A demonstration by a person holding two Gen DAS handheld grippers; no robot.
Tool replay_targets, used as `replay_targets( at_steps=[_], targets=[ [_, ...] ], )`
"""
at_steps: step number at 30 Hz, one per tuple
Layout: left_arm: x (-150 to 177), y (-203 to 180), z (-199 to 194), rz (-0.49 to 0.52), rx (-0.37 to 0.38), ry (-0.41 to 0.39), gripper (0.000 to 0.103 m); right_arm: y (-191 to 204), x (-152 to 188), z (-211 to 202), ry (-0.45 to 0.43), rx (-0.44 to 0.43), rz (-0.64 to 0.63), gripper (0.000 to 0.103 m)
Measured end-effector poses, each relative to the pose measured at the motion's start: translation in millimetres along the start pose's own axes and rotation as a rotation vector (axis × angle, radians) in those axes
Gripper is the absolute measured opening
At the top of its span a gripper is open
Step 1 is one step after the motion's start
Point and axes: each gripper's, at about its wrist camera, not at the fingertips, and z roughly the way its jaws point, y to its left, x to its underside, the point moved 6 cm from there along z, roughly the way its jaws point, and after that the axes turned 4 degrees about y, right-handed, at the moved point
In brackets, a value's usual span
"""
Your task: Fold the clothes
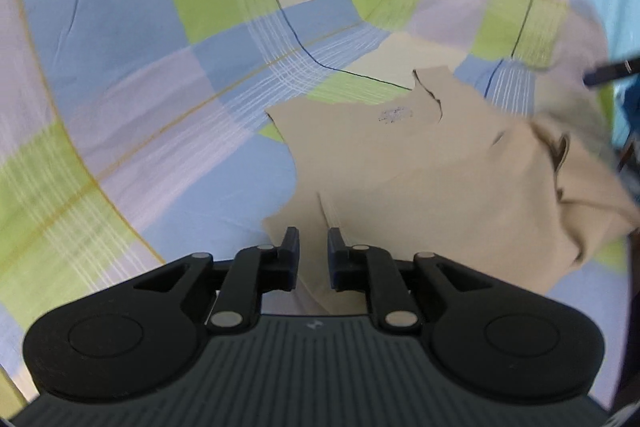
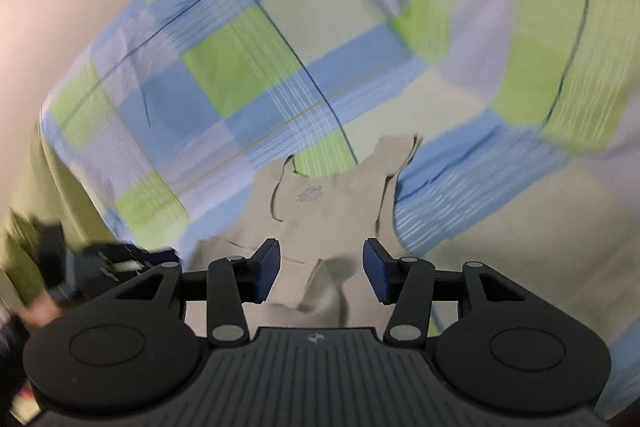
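Looking for writing, I find only a small dark print (image 1: 394,115) on the beige top (image 1: 440,187), too blurred to read. My left gripper (image 1: 313,243) has its jaws a narrow gap apart, gripping nothing, the top's near edge under them. My right gripper (image 2: 320,259) stands half open over the top, which lies on the checked bedsheet (image 1: 160,67).

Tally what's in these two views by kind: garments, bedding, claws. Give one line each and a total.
Beige garment: 1
Checked bed sheet: 1
Claws: 2, the left claw and the right claw, both with a gap between the pads and no cloth pinched
Total: 4
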Motion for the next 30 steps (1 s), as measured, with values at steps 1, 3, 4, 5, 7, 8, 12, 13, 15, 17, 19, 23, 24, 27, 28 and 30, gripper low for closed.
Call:
replay_targets(
  at_steps=[1, 3, 4, 5, 7, 8, 12, 13, 15, 17, 19, 23, 24, 27, 28, 30],
  targets=[
    [2, 1, 0, -0.027, 0.017, 0.000, 0.012, 5, 4, -5, -0.008, 0.005, -0.023, 0.050],
    [4, 2, 3, -0.090, 0.067, 0.002, 0.013, 16, 16, -12, -0.017, 0.021, -0.068, 0.050],
    [4, 2, 8, -0.133, 0.111, 0.009, 0.016, 22, 25, -13, -0.010, 0.029, -0.097, 0.050],
    [4, 2, 11, -0.167, 0.135, 0.014, 0.019, 27, 35, -12, 0.002, 0.037, -0.128, 0.050],
    [2, 0, 20, -0.205, 0.169, 0.020, 0.030, 37, 55, -10, 0.024, 0.058, -0.190, 0.050],
    [1, -1, 27, -0.211, 0.175, 0.037, 0.030, 40, 64, -10, 0.034, 0.073, -0.220, 0.050],
    [1, -11, 45, -0.177, 0.176, 0.072, 0.013, 62, 98, -6, 0.074, 0.169, -0.424, 0.050],
    [1, -13, 46, -0.177, 0.183, 0.068, 0.006, 69, 106, -4, 0.081, 0.181, -0.479, 0.050],
    [1, -15, 45, -0.182, 0.176, 0.052, 0.005, 86, 117, 2, 0.091, 0.220, -0.606, 0.050],
    [2, -15, 45, -0.181, 0.175, 0.048, 0.005, 102, 129, 14, 0.102, 0.259, -0.760, 0.050],
    [2, -15, 45, -0.186, 0.177, 0.044, 0.005, 112, 136, 26, 0.111, 0.284, -0.855, 0.046],
    [2, -13, 48, -0.201, 0.197, 0.044, 0.005, 110, 131, 47, 0.123, 0.298, -0.856, 0.034],
    [2, -12, 49, -0.204, 0.203, 0.044, 0.005, 107, 126, 47, 0.115, 0.277, -0.807, 0.033],
    [2, -11, 51, -0.203, 0.210, 0.043, 0.006, 102, 113, 43, 0.080, 0.257, -0.706, 0.032],
    [2, -11, 51, -0.204, 0.211, 0.043, 0.006, 101, 110, 44, 0.081, 0.259, -0.693, 0.032],
    [2, -10, 52, -0.205, 0.213, 0.041, 0.007, 103, 111, 50, 0.103, 0.265, -0.711, 0.032]
  ],
)
